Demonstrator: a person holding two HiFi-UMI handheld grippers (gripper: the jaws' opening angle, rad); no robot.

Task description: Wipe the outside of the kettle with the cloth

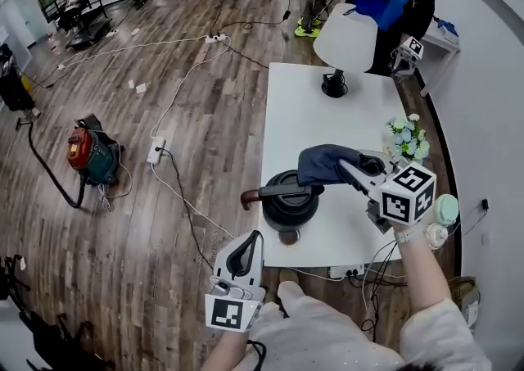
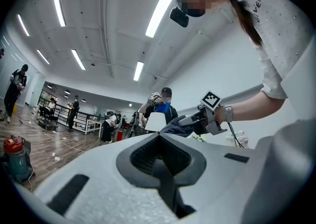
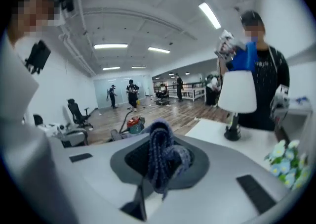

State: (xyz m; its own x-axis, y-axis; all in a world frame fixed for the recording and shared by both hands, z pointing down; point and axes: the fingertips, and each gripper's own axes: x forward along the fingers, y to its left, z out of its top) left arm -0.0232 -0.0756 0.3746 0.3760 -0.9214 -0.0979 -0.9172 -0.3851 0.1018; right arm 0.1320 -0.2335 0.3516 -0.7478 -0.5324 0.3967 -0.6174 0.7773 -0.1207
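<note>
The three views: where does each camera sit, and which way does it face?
Head view: on the person's head, looking down at table and kettle; left gripper and right gripper show.
Left gripper view: on the left gripper, tilted upward; empty shut jaws show.
Right gripper view: on the right gripper, facing across the room; jaws grip cloth.
Shared: head and right gripper views show the lamp.

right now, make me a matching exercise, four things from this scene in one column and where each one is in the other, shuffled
Things:
1. kettle
2. cloth
3. lamp
4. vacuum cleaner

Places:
A. on the wooden floor
B. at the far end of the table
C. held by the right gripper
D. at the near edge of the table

Pairs: 1-D, 2-C, 3-B, 4-A
</note>
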